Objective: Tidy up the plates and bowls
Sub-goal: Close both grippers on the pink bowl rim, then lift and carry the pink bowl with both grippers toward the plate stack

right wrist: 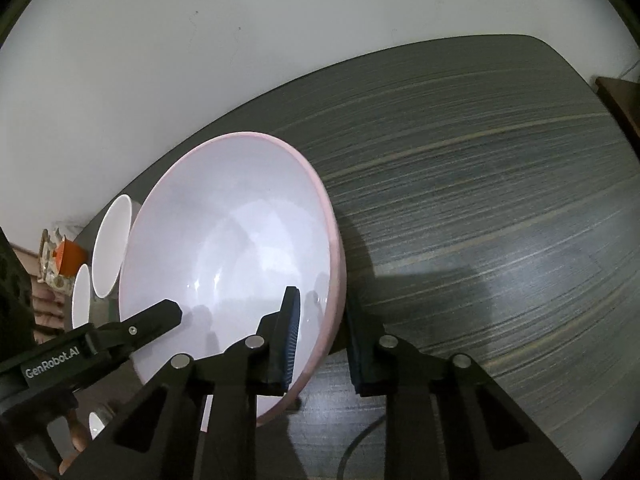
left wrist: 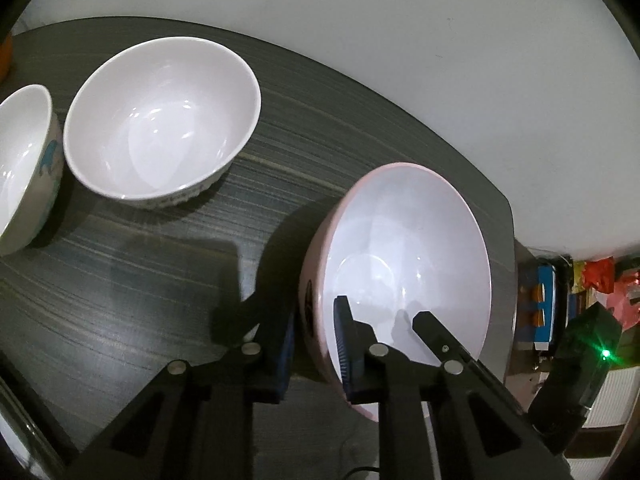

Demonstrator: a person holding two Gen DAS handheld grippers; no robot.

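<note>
Now I am gripping the pink bowl (left wrist: 404,264) with both tools, one on each side of its rim. My left tool (left wrist: 316,344) is closing on the bowl's left wall, one blue-padded finger (left wrist: 344,344) lying inside against the white interior and the other finger outside against the pink wall, so the rim is sitting between them. My right tool (right wrist: 324,340) is doing the same on the opposite wall: its inner pad (right wrist: 292,332) is pressing on the inside of the bowl (right wrist: 224,264) and the outer finger is standing just outside the pink rim. Each tool is showing in the other's view as a black tip reaching over the bowl's inside.

The bowl is sitting on the dark striped counter (left wrist: 320,128), near the counter's far edge by the white wall (left wrist: 440,40) and close to a rounded corner of the counter on its right side. Whether its base is touching the counter, I cannot tell.

Two white bowls are standing upright toward the counter's left end, well apart from the pink one. The larger white bowl (left wrist: 160,120) is standing nearer the far edge, and a second white bowl (left wrist: 24,160) with a blue print on its side is standing just beside it, cut by the view's left edge. Both are empty.
</note>
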